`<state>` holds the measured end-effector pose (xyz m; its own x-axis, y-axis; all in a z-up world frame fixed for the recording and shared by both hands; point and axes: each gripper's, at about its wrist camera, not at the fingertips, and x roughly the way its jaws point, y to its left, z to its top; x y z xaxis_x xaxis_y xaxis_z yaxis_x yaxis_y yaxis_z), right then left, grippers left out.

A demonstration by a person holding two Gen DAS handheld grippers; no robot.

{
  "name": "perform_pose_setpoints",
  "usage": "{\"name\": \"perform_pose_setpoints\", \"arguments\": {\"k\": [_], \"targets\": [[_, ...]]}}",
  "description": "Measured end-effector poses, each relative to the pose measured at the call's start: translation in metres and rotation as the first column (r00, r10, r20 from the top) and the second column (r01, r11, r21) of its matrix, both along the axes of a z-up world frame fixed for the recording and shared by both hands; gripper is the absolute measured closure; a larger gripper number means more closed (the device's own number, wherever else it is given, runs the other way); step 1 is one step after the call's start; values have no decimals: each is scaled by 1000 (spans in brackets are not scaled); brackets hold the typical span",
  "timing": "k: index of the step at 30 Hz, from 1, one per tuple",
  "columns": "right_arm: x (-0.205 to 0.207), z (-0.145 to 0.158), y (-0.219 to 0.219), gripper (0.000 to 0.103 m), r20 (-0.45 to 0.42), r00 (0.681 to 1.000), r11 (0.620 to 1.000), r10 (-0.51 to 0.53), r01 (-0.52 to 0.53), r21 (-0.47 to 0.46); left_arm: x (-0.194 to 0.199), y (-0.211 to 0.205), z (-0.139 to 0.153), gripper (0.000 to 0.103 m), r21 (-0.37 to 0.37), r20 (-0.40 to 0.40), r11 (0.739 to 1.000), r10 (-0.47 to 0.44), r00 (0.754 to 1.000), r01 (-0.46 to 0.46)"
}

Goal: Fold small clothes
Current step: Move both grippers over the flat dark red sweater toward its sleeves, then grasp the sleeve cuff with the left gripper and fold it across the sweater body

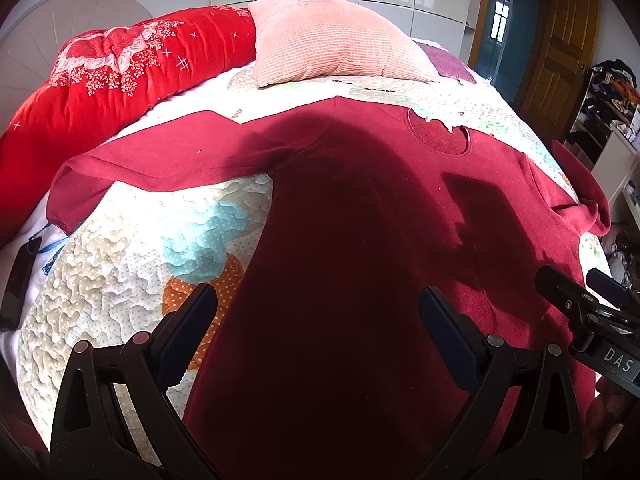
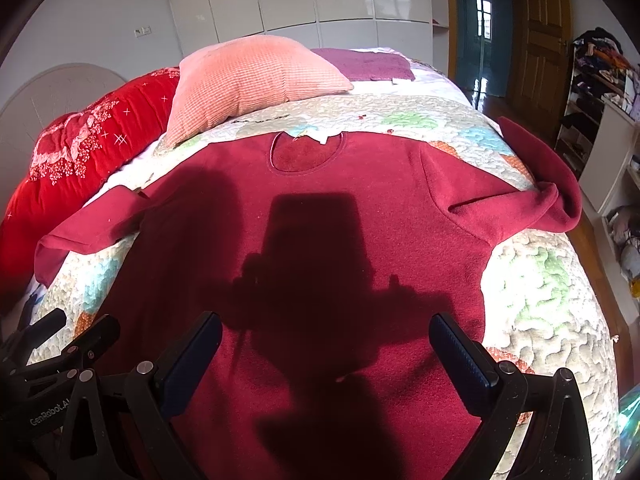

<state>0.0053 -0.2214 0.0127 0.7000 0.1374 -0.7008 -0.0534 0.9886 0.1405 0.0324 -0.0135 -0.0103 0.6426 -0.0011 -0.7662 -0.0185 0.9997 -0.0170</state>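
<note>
on the far left a dark phone [image 1: 18, 284] lies flat near the edge of the bed, beside a long red floral bolster [image 1: 120, 76] that runs along the head of the patchwork quilt [image 1: 100, 280]. next to the bolster, further right, a pink ribbed pillow [image 1: 336, 40] rests on the quilt, with a folded purple cloth [image 2: 364, 65] just behind it. the dark red sweater [image 1: 360, 200] is spread flat in the middle of the quilt, neck hole away from the cameras, its left sleeve stretched straight out toward the bolster and its right sleeve [image 2: 536, 184] doubled back on itself at the right edge of the bed. the left gripper [image 1: 318, 312] hovers over the sweater's lower left part, jaws spread wide with nothing between them, one finger over the quilt and the other over the cloth. the right gripper [image 2: 326, 340] hangs above the lower middle of the sweater, also spread wide and empty, casting a hard shadow on the fabric. at the far right, open shelves [image 2: 596, 80] hold piled clothes beside a wooden door [image 2: 540, 32].
</note>
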Motion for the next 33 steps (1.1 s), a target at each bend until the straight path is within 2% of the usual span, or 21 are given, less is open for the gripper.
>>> {"name": "perform_pose_setpoints", "arguments": {"k": [13,18,23,29,33], "targets": [[12,-4,8,0,-16,1000,1000,13,-13,-9,10,5,-4,1,-62,-16,998,26,1000,-27],[18,-7,13,0,-23,999,1000,23,-23,-18,14,6,-6,1,-53,-18,998,29,999,-30],[22,-9,16,0,-27,999,1000,26,-26,-16,20,12,-8,1,-81,-45,996,39,998,-43],[29,-11,25,0,-42,997,998,57,-57,-2,28,61,2,1,-145,-38,981,128,991,-132],[31,-7,33,0,-34,996,997,82,-82,-6,38,125,9,1,-214,-51,941,257,965,-262]]}}
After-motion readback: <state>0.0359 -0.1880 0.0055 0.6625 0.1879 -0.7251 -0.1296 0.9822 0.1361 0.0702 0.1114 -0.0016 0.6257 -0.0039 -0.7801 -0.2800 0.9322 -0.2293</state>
